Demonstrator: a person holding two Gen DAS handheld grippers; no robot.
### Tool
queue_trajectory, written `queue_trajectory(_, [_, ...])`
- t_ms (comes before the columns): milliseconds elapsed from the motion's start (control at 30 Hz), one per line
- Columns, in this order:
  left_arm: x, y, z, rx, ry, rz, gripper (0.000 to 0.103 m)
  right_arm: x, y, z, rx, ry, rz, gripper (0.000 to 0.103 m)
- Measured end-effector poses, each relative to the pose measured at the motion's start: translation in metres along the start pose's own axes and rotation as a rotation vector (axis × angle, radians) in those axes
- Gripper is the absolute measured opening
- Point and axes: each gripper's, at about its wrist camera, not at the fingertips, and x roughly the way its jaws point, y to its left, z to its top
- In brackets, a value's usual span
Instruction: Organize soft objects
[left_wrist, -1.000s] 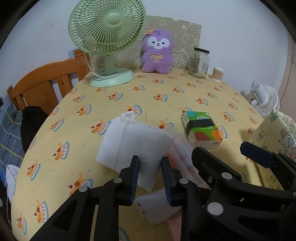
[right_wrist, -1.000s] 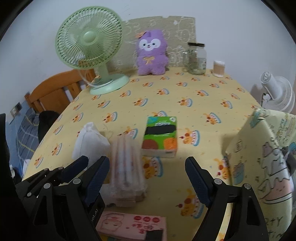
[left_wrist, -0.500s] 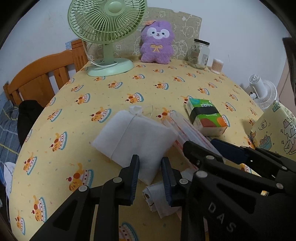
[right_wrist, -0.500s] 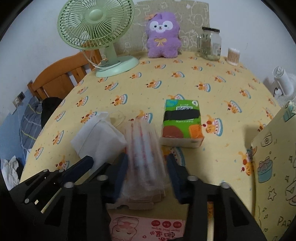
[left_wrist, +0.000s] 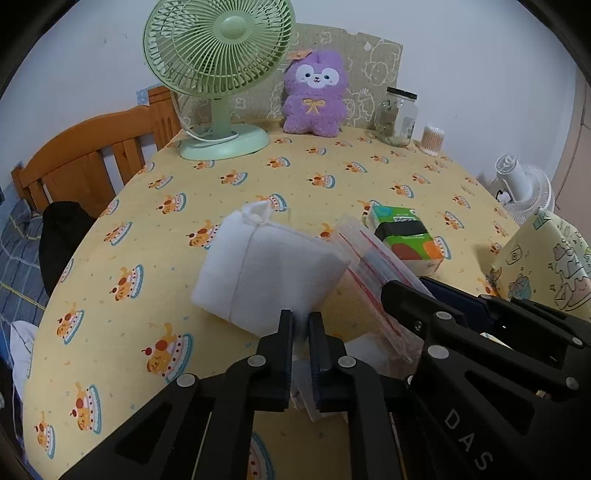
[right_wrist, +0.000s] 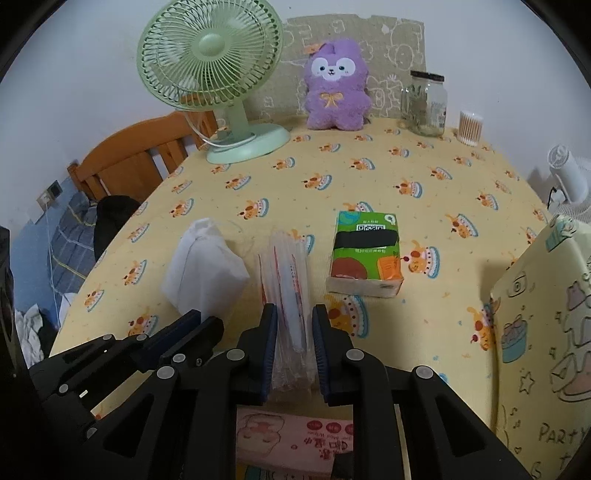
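Near the worktop's (right_wrist: 461, 177) front edge, left hand-held gripper (left_wrist: 301, 325) pinches the white pouch (left_wrist: 269, 273), right hand-held gripper (right_wrist: 294, 325) clamps the clear packet (right_wrist: 286, 280); tissue pack (right_wrist: 365, 254) awaits sorting.

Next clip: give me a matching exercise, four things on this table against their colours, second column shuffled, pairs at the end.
Things:
1. plush toy
2. desk fan
3. cloth pouch
4. tissue pack

Colours:
A. white
B. green and orange with a black band
C. purple
D. pale green

Pairs: 1-C, 2-D, 3-A, 4-B
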Motion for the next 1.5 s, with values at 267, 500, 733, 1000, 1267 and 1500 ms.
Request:
queue_trajectory(267, [-0.02, -0.007, 0.002, -0.011, -0.043, -0.001, 0.003, -0.023, 0.001, 0.001, -0.003, -0.038, 0.008, 0.023])
queue_trajectory(500, [-0.04, -0.015, 0.007, -0.005, -0.081, -0.005, 0.003, -0.046, -0.001, 0.004, -0.003, -0.075, 0.004, 0.023])
queue_trajectory(733, [-0.06, -0.023, 0.01, 0.006, -0.12, -0.01, 0.003, -0.07, -0.004, 0.006, -0.002, -0.116, -0.001, 0.023])
queue_trajectory(1000, [-0.081, -0.035, 0.015, 0.022, -0.162, -0.013, 0.003, -0.099, -0.006, 0.007, 0.0, -0.162, -0.006, 0.023])
queue_trajectory(1267, [-0.102, -0.047, 0.02, 0.034, -0.202, -0.015, 0.003, -0.124, -0.009, 0.011, 0.001, -0.206, -0.017, 0.023])
queue_trajectory(1500, [-0.113, -0.055, 0.022, 0.027, -0.226, -0.015, 0.002, -0.141, -0.014, 0.011, 0.001, -0.231, -0.03, 0.023])
